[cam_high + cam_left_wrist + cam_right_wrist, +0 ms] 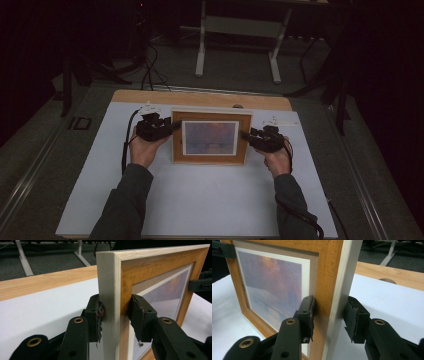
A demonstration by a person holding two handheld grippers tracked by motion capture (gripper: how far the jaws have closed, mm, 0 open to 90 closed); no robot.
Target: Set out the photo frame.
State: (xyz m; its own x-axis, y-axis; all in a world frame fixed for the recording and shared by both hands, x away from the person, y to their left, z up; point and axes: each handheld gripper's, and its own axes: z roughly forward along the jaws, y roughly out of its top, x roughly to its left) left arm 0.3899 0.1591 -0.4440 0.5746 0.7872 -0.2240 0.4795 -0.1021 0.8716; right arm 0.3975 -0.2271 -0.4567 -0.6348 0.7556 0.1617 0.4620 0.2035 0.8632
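We note left gripper [113, 315] pads clamping picture frame [211, 136] left edge; right gripper [329, 315] jaws straddling right edge, far pad apart.

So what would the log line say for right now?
thing: picture frame, upright on white board | left tool: astride frame's side edge | right tool: astride opposite edge | grip: unclear

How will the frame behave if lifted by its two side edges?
The frame looks like rigid wood, so it likely won't flex. Its glazed front may be fragile. It stands upright on a narrow edge, so it could tip if either gripper lets go.
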